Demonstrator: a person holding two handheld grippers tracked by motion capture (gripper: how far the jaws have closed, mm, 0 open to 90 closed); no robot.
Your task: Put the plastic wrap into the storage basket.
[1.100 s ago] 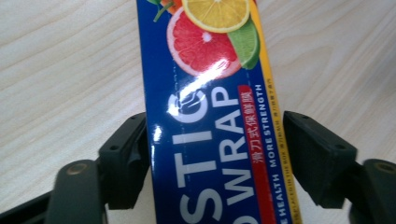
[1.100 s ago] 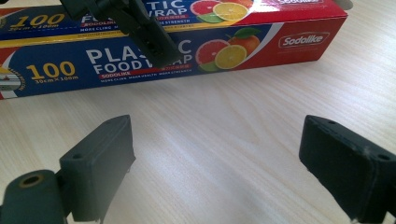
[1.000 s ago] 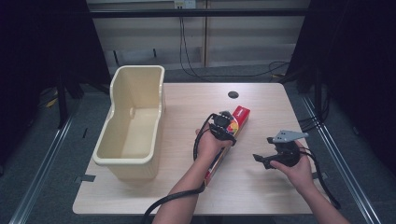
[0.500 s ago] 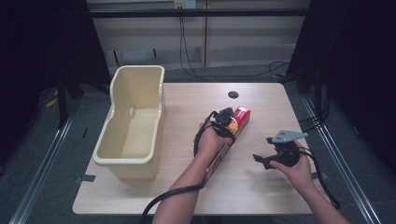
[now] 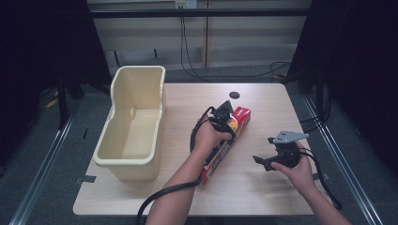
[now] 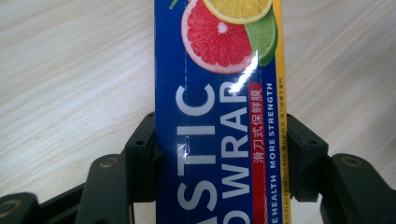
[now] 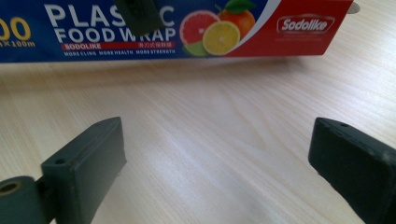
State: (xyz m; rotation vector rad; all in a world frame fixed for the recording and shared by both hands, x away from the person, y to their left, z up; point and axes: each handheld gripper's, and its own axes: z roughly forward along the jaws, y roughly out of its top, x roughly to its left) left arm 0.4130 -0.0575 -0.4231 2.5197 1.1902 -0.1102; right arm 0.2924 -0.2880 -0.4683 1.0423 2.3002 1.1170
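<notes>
While clamped crosswise, box [image 6: 217,140] spans left tongs [image 6: 219,154].

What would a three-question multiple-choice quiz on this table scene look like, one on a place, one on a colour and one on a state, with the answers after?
1. Where does the cream bin stand on the table?
A. at its left side
B. at its right side
C. in the middle

2. What colour is the end of the plastic wrap box by the brand logo?
A. green
B. red
C. black

3. How is the left gripper?
A. open above the table
B. shut on the box
C. resting inside the bin

Answers:
1 A, the high view shows the bin along the left edge.
2 B, the right gripper view shows the logo on a red end.
3 B, the left gripper view shows both jaws pressed against the box's sides.
</notes>
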